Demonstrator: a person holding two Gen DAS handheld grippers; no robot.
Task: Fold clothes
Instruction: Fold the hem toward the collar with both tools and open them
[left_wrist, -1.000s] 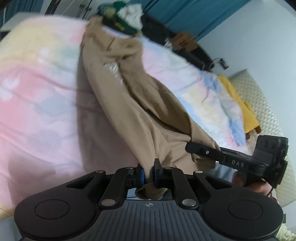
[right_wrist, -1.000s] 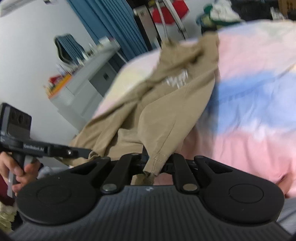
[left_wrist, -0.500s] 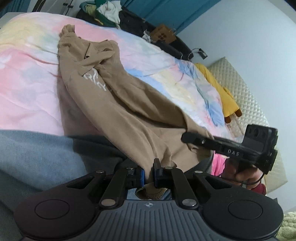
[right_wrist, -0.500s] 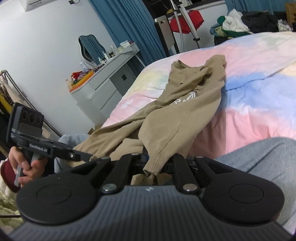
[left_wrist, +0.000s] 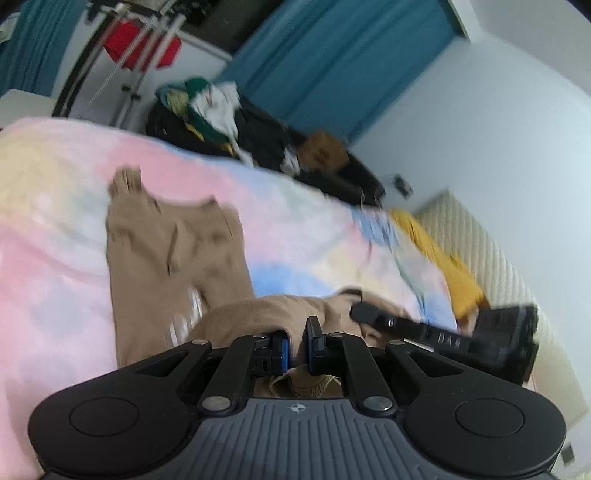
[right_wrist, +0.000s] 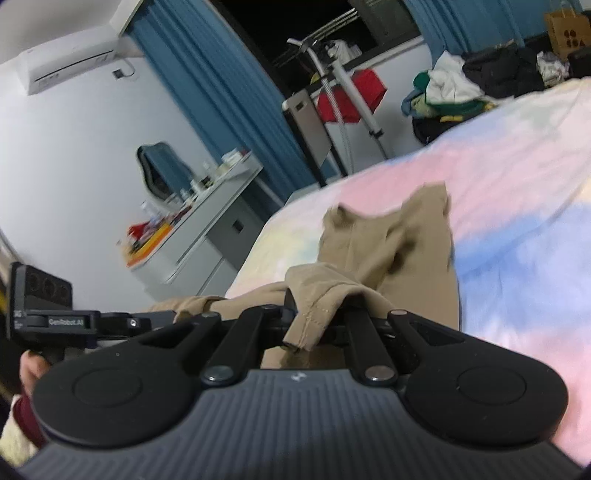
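The tan garment (left_wrist: 173, 258) lay stretched along the bed (left_wrist: 55, 229), on its pastel pink, blue and yellow cover. Its far end rested flat toward the foot of the bed, while its near hem was lifted off the cover by both tools.

The left gripper (left_wrist: 297, 341) had its fingers (left_wrist: 314, 332) clamped together on a bunched fold of the tan garment's near edge, cloth spilling below them. The right gripper (right_wrist: 312, 317) was likewise pinched shut on the stitched hem, which draped over its fingers and hid most of them. In the left wrist view the right gripper (left_wrist: 373, 314) showed just beside the left one, toward the quilted headboard (left_wrist: 509, 280); in the right wrist view the left gripper (right_wrist: 159, 319) sat toward the grey dresser (right_wrist: 214, 236), with the person's hand (right_wrist: 31, 369) on its handle.

Beyond the foot of the bed stood a heap of clothes (left_wrist: 207, 107) and a drying rack (right_wrist: 332, 74) with something red hanging on it, against blue curtains (left_wrist: 343, 62). A yellow cloth (left_wrist: 439, 262) lay by the headboard. The left wrist view was blurred.
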